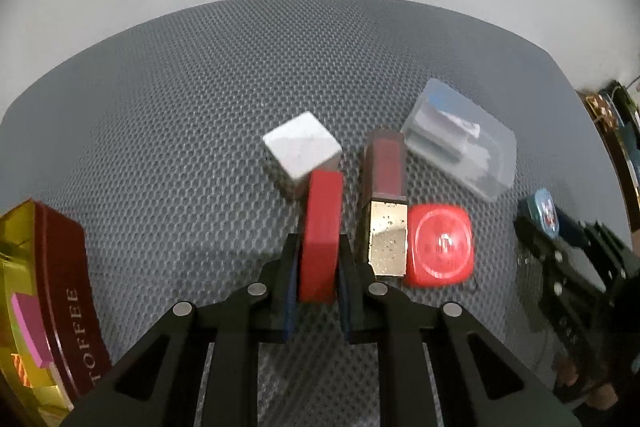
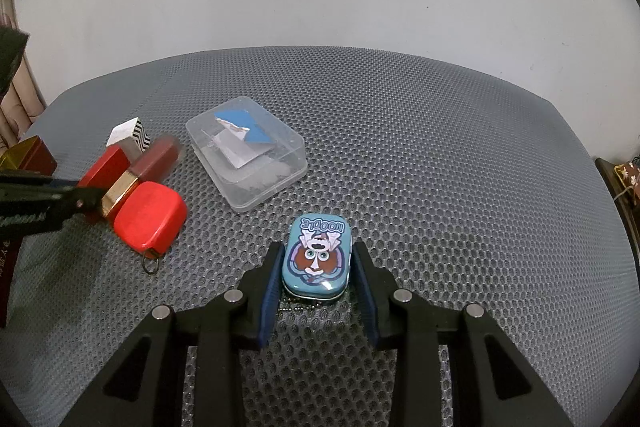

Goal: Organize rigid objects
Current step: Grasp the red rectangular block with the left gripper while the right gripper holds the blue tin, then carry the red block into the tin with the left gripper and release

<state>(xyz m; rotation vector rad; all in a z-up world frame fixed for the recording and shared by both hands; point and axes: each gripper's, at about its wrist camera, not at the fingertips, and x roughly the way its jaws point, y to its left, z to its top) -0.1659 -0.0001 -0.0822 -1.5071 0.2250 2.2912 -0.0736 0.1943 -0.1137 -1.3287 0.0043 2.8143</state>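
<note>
My left gripper (image 1: 319, 243) is shut on a thin red box (image 1: 322, 207), which stands on edge between its pads. Touching or close around it are a white cube (image 1: 302, 145), a maroon and gold tube (image 1: 386, 203) and a rounded red case (image 1: 440, 247). My right gripper (image 2: 317, 255) is shut on a small blue tin (image 2: 318, 251) with a cartoon dog and the word NOODLE, low over the grey mesh mat (image 2: 440, 167). From the right wrist view the left gripper (image 2: 80, 201) reaches in beside the red box (image 2: 102, 169).
A clear plastic box (image 2: 248, 155) holding paper scraps lies behind the red case (image 2: 152, 215), which has a key ring (image 2: 151, 264). A dark red and gold toffee tin (image 1: 60, 287) stands at the mat's left edge. A pale wall rises behind the mat.
</note>
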